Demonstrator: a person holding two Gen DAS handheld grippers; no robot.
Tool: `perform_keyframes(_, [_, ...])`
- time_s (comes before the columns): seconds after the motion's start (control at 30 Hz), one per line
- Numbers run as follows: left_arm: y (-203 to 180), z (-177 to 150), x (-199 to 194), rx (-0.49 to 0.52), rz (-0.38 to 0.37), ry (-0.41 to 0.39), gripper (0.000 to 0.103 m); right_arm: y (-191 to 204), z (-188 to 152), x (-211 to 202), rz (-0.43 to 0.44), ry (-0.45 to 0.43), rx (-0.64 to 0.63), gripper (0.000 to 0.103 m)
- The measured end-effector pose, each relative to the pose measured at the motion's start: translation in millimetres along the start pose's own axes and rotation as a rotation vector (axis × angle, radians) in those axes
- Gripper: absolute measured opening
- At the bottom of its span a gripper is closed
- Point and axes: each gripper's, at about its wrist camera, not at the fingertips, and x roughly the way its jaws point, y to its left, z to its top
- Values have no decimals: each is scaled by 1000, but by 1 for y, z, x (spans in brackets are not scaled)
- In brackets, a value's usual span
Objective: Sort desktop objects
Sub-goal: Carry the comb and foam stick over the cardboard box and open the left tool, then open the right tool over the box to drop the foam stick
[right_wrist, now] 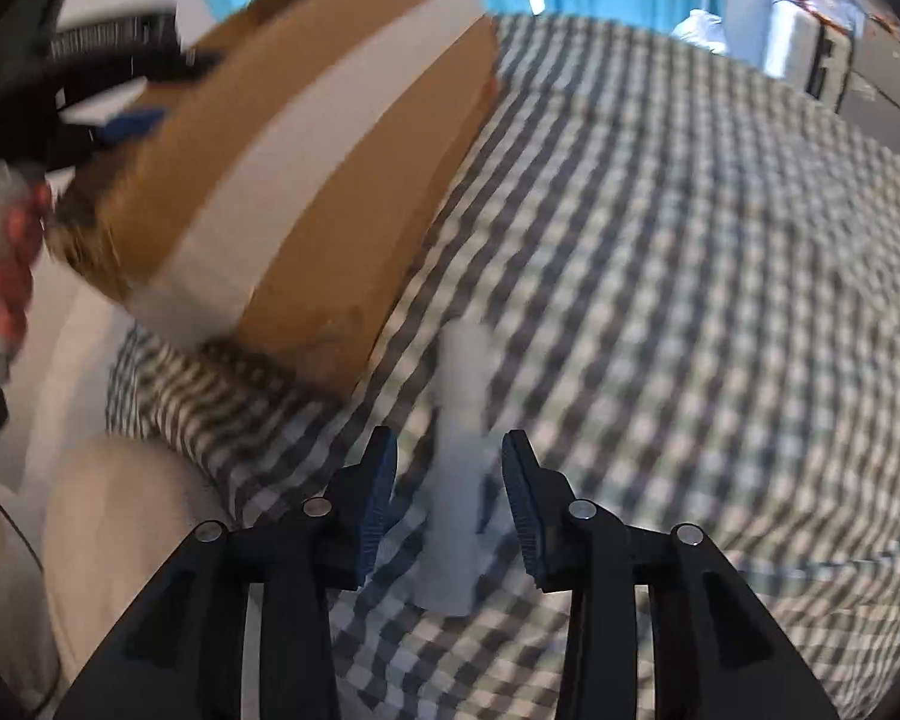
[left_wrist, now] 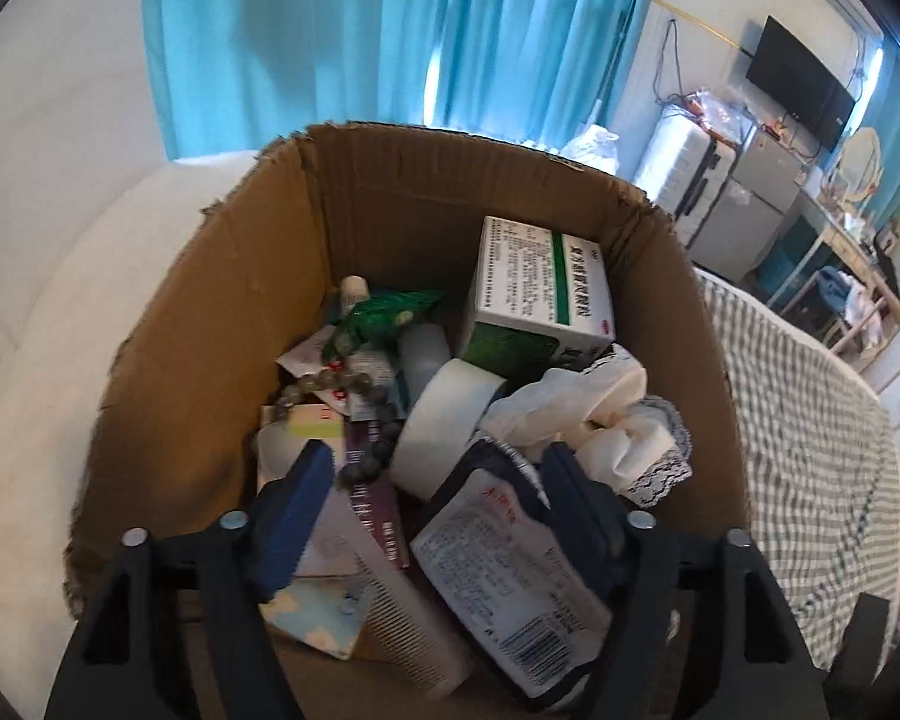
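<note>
The right gripper hangs low over a checked bedspread, its jaws parted on either side of a pale, blurred tube-like object lying on the cloth; the pads do not appear to press on it, so it looks bracketed but not yet held. Just beyond, the taped side of a cardboard box rests on the same cloth. Over that box, the left gripper stands spread wide and empty above the clutter inside: a white sachet nearest, then a comb, a roll of white tape, crumpled tissue, a string of beads and, at the back, a green-and-white medicine carton. The step in hand appears to be picking up the next item; the move ahead calls for closing squarely on the tube, then lifting it to the box.
</note>
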Motion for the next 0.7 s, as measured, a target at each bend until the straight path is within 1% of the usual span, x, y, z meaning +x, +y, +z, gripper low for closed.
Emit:
perform_keyframes(0.03, [2,0,-1,-2,9,2,82,3,-2,7,-12,13,-14,36])
perform_keyframes(0.07, [5,-1,-3,-10,15,2,82,6,-4,14,-26,36,-23,31])
perform_keyframes(0.1, [8,-1,-6,-17,15,-2,82,8,-7,22,-49,58,-29,15])
perform_keyframes(0.17, [13,-2,-14,-33,24,-16,87,11,-12,25,-95,52,-43,9])
perform_keyframes(0.2, [16,-4,-19,-36,36,-27,88,10,-14,18,-81,21,-30,7])
perform_keyframes(0.27, [21,-8,-32,-35,64,-61,92,12,-13,-1,-83,-29,-23,7])
perform_keyframes(0.3, [24,-11,-38,-35,75,-75,93,15,-9,-20,-93,-76,-27,7])
perform_keyframes(0.37, [29,-13,-45,-37,93,-89,95,19,-1,-48,-83,-150,-17,7])
perform_keyframes(0.47, [35,-13,-52,-35,115,-96,95,26,21,-98,-18,-276,20,7])
perform_keyframes(0.57, [39,-13,-60,-32,120,-96,95,40,44,-125,39,-358,16,7])
perform_keyframes(0.63, [41,-14,-66,-26,126,-103,95,54,56,-131,57,-384,-2,8])
perform_keyframes(0.67, [41,-15,-68,-24,135,-106,95,61,65,-131,69,-394,-9,15])
perform_keyframes(0.7, [42,-16,-71,-22,143,-107,95,71,81,-124,76,-400,-4,22])
